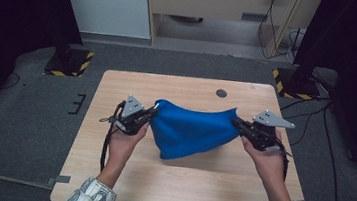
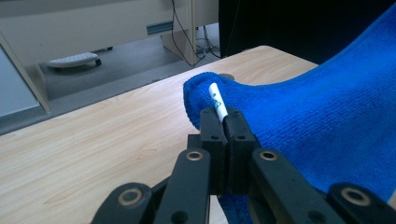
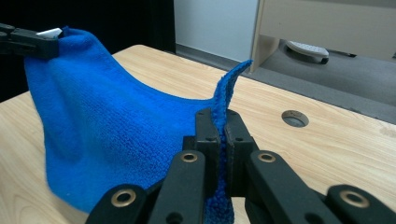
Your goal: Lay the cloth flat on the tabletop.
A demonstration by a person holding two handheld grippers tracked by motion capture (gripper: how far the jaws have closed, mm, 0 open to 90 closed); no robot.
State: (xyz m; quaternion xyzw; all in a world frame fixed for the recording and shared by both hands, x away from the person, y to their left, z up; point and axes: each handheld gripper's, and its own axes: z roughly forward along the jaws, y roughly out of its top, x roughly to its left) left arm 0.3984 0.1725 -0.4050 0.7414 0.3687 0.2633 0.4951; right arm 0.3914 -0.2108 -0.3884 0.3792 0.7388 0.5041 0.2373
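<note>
Holding a blue cloth (image 1: 188,129) stretched between the two tools above the wooden bench (image 1: 109,168), a person has one corner in each. Left hand-held gripper (image 1: 154,110): jaws together, clamped on the cloth's left corner, with a small white tag (image 2: 217,100) sticking out past the tips in the left gripper view. Right hand-held gripper (image 1: 235,121): jaws likewise pinched tight on the opposite corner, a narrow point of fabric rising above them in the right gripper view. Top edge sags a little between the two grips; the body of the cloth hangs down in a rough triangle, and its lowest point looks to be touching or just off the bench, cannot tell which. Step in hand, as I judge it: spreading the cloth flat or setting up a fold. To do it well, keep both grips firm and level with each other, draw the hands apart just enough to take out the sag without tugging a corner free, then lower evenly so the hanging edge lands first and the rest lays down without wrinkles. Note the left grip is close to the corner's edge, so pull gently on that side. Cable hole (image 1: 221,93) at the far side of the bench is well apart from the work.
</note>
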